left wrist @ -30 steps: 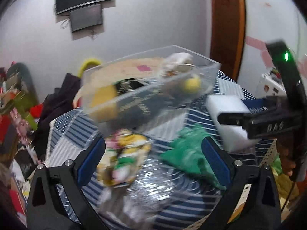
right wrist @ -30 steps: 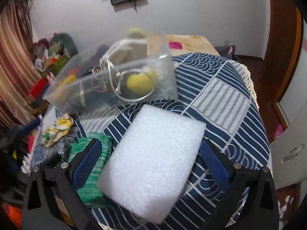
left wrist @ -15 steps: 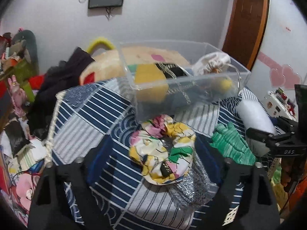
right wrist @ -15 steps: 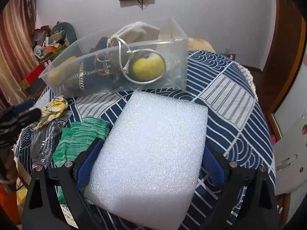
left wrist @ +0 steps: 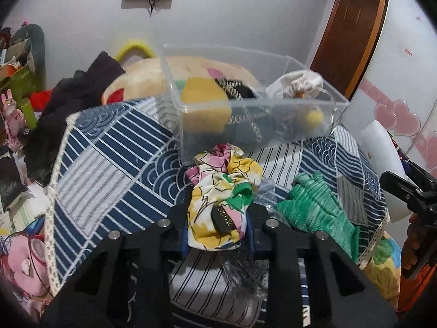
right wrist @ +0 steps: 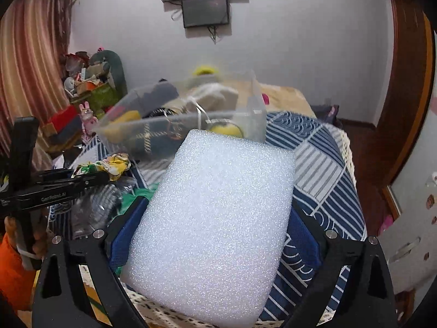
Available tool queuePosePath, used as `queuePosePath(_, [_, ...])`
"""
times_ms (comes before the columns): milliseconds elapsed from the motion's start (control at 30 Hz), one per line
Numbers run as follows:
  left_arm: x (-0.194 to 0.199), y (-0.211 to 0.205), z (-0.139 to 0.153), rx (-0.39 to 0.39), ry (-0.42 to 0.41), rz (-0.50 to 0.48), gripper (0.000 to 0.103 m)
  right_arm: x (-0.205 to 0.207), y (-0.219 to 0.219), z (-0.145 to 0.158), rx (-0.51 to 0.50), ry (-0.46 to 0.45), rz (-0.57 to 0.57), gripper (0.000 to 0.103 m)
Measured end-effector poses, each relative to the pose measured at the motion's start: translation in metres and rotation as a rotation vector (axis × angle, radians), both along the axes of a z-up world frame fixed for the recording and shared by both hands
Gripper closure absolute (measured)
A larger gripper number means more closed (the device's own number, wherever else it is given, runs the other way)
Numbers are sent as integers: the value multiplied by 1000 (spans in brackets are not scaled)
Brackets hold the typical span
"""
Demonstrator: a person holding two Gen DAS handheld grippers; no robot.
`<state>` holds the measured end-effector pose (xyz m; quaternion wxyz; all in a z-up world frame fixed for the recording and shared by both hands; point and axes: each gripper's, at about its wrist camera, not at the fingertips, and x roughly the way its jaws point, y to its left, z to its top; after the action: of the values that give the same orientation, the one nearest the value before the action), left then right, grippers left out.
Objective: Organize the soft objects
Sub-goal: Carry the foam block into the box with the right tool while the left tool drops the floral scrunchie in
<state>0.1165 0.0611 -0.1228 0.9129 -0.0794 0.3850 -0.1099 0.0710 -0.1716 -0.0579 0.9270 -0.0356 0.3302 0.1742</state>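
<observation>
Since a second ago the left tool [left wrist: 217, 236] has gone from wide open over the pile to pinched tight on the floral scrunchie [left wrist: 221, 196], near end squeezed between the blue pads. Right tool [right wrist: 213, 235] has gone from straddling the white foam block [right wrist: 215, 224] to clamping it, pads pressed to both long sides, block apparently raised off the worktop [right wrist: 322, 169]. Clear bin [left wrist: 245, 109] sits just ahead of both tools, already holding a yellow sponge and other soft items. Green cloth [left wrist: 316, 210] lies right of the left tool, crinkled plastic wrap [left wrist: 245, 270] under it; both loose. Judgement: both grasps secured, so next comes carrying forward and dropping into the bin; cloth remains.
</observation>
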Motion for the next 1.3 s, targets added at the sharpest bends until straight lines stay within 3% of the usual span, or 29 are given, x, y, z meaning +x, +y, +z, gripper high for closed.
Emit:
queuePosePath(400, [-31,0,59,34,-189,23,77,13,20,34,28,-117,56,8])
queuePosePath(700, [-18,-10,94,86,-321,54,77,57,48,49,49,-146,80,8])
queuePosePath(1000, [39,-12,87,75,-259,50,77,104,77,43,7,-109,82,8])
queuePosePath(1233, [87,-18,57,92,-152,43,76,126,91,19,-80,-42,111,8])
queuePosePath(1300, [95,-18,48,85,-115,33,72,128,90,13,-79,-21,127,8])
